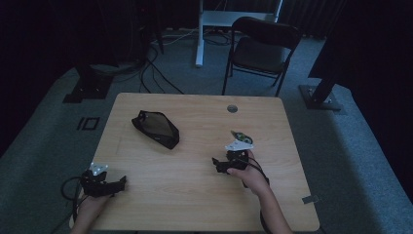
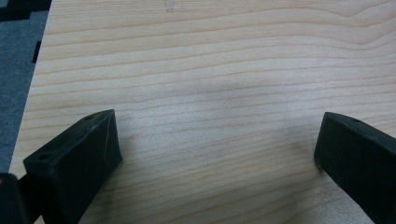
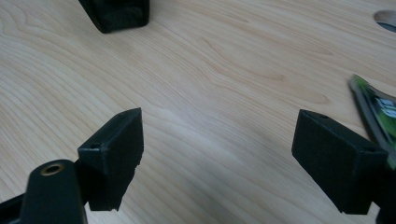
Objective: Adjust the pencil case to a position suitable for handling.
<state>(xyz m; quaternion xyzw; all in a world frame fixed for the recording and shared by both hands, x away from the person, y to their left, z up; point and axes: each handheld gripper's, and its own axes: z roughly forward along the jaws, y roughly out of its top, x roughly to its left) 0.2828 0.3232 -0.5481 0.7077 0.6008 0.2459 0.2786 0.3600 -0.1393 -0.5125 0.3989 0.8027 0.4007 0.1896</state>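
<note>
A black mesh pouch (image 1: 156, 128) lies on the left half of the wooden table (image 1: 195, 195); its corner is at the top of the right gripper view (image 3: 116, 14). A small green packet (image 1: 242, 136) lies right of centre, at the right edge of the right gripper view (image 3: 377, 112), just beside the right jaw. My right gripper (image 1: 221, 163) (image 3: 217, 144) stands open low over bare wood, next to the packet and holding nothing. My left gripper (image 1: 119, 184) (image 2: 217, 144) is open near the table's front left corner, with only wood between its jaws.
A round cable hole (image 1: 232, 108) sits near the table's far edge, also seen in the right gripper view (image 3: 387, 18). A black folding chair (image 1: 260, 48) stands behind the table. Grey carpet (image 2: 18, 70) lies past the table's left edge. Cables (image 1: 151, 68) run across the floor.
</note>
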